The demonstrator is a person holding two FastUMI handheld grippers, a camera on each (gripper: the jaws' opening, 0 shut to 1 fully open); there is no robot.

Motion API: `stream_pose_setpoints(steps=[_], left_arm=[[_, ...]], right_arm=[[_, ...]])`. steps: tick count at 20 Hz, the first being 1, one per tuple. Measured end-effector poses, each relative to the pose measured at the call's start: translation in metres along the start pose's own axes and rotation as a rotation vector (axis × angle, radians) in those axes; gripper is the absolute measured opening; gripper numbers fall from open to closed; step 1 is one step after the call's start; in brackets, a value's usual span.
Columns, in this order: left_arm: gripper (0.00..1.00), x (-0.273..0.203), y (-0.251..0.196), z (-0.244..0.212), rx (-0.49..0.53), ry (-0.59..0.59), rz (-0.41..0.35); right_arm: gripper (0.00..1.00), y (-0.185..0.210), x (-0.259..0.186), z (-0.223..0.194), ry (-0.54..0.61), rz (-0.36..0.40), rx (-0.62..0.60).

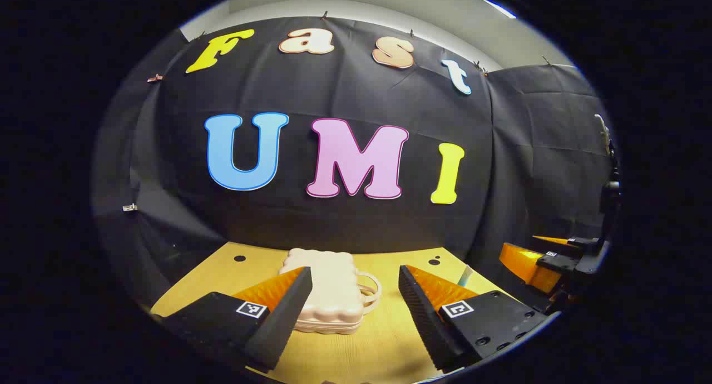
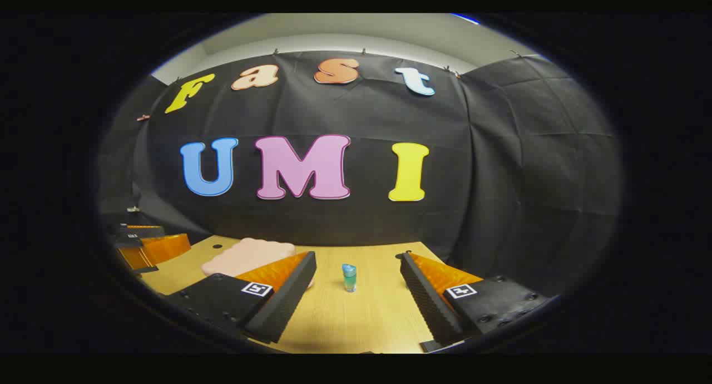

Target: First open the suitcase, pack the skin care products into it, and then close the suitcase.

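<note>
My left tool (image 1: 354, 275) sits nearest in the left gripper view, fingers spread wide with nothing between them, held low over the desk (image 1: 384, 345). Just past its fingertips lies the suitcase (image 1: 334, 292), pale pink, ribbed shell, lid shut, lying flat on the wood; its loop handle (image 1: 370, 292) sticks out on the side facing my right tool. The left finger of my left tool overlaps the suitcase's near corner in the picture, can't tell if it touches. Off beyond the handle side of the suitcase, at the view's right edge, I see my right tool (image 1: 542, 250) farther away, hovering off the desk edge. In the right gripper view my right tool (image 2: 359, 261) is also wide apart, gripping nothing, low above the desk (image 2: 356, 328). Straight ahead between its fingers stands the skin care bottle (image 2: 349, 277), small, greenish body with a blue cap, upright, well apart from the suitcase (image 2: 247, 256) on its handle side. Past the suitcase's far side, at that view's left edge, my left tool (image 2: 147, 242) shows. Two dark round holes sit in the desk behind the suitcase, and the black cloth wall rises behind the desk's back edge.
</note>
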State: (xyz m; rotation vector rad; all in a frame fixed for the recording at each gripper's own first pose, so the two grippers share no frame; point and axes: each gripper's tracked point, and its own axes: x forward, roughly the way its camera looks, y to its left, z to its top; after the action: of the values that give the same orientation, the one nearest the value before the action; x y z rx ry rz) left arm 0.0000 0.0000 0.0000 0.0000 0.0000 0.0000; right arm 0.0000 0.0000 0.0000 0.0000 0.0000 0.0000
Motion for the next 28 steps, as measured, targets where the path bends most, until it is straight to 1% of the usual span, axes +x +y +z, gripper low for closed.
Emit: stream_pose_setpoints(steps=[1, 7, 12, 15, 20, 22, 24, 25, 28], left_arm=[[0.98, 0.000, -0.002, 0.001, -0.002, -0.001, -0.001], [0.98, 0.000, -0.003, -0.003, -0.007, 0.011, 0.016], [0.98, -0.003, -0.004, -0.004, -0.006, 0.013, 0.035], [0.98, -0.004, -0.004, -0.008, -0.013, 0.029, 0.043], [0.98, -0.003, -0.011, -0.014, -0.018, 0.054, 0.021], [0.98, 0.003, -0.012, -0.014, -0.010, 0.059, 0.012], [0.98, 0.013, -0.005, -0.017, 0.013, 0.083, 0.043], [0.98, 0.020, -0.005, -0.018, 0.011, 0.091, 0.047], [0.98, 0.043, -0.013, -0.023, -0.016, 0.116, 0.028]], right_arm=[[0.97, -0.002, 0.000, 0.000, 0.000, -0.002, 0.001], [0.96, -0.005, 0.000, -0.005, 0.012, 0.011, -0.008], [0.97, -0.008, 0.000, -0.004, 0.012, 0.023, 0.007], [0.97, -0.008, 0.002, -0.012, 0.029, 0.033, 0.017], [0.96, -0.007, 0.001, -0.019, 0.059, 0.047, 0.036], [0.96, -0.011, 0.002, -0.021, 0.058, 0.043, 0.025], [0.97, -0.014, 0.004, -0.023, 0.065, 0.041, 0.022], [0.97, -0.015, 0.004, -0.026, 0.071, 0.041, 0.020], [0.97, -0.025, 0.010, -0.025, 0.071, 0.030, 0.011]])
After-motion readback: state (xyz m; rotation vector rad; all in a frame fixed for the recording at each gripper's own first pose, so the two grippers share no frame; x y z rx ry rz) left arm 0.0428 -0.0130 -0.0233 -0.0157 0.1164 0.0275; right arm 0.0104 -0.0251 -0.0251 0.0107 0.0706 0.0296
